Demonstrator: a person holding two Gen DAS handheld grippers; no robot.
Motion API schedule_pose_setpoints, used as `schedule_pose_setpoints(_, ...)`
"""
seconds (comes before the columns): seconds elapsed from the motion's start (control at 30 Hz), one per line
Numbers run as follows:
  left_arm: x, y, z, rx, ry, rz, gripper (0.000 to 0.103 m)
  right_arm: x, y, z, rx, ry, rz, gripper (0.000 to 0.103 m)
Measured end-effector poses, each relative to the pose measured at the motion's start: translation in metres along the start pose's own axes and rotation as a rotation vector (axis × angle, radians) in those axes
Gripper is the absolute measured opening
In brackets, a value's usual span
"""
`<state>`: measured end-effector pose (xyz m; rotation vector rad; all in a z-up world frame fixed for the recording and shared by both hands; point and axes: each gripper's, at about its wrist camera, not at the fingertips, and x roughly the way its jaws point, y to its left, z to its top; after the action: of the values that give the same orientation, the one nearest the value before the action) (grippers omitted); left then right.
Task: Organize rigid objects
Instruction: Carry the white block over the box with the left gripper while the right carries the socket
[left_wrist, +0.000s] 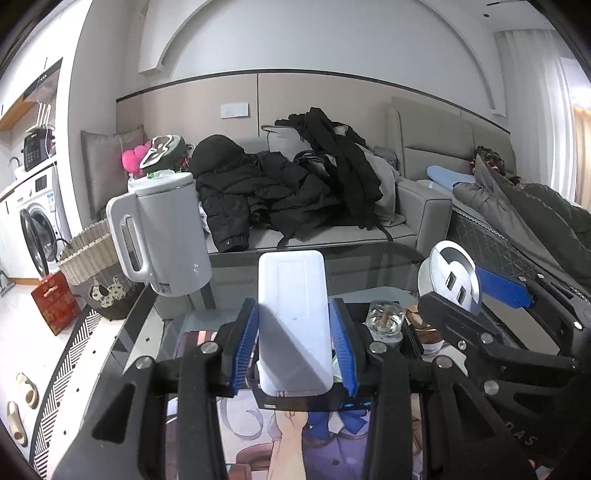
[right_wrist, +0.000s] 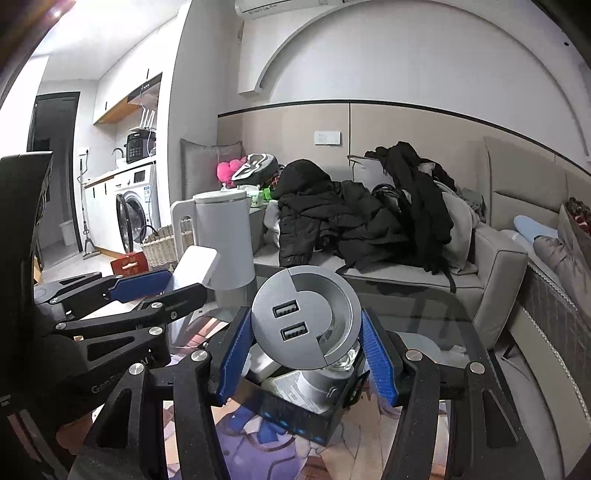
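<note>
White rounded-corner power bank (left_wrist: 291, 317), smooth, clamped upright in left hand-held gripper (left_wrist: 293, 343)

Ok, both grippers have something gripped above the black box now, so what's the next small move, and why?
Probably carry the white slab in the left gripper clear of the black box toward bare glass table. Both pieces are held over the box, and the right gripper with the round USB hub sits close alongside, so separating them first likely avoids a bump.
</note>
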<state>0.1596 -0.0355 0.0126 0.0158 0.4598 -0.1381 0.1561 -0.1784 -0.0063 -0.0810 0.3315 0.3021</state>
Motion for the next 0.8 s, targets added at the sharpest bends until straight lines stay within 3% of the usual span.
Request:
schedule_pose_setpoints(0.4,0.026,0.006,0.012,-0.032,0.021,0.008,0.038,0.037,-0.008,0.012,0.005,0.013,-0.013,0.058)
schedule_pose_setpoints(0.8,0.055,0.013,0.017,-0.071,0.063,0.015,0.038,0.072,-0.015,0.013,0.041,0.088,-0.016,0.058)
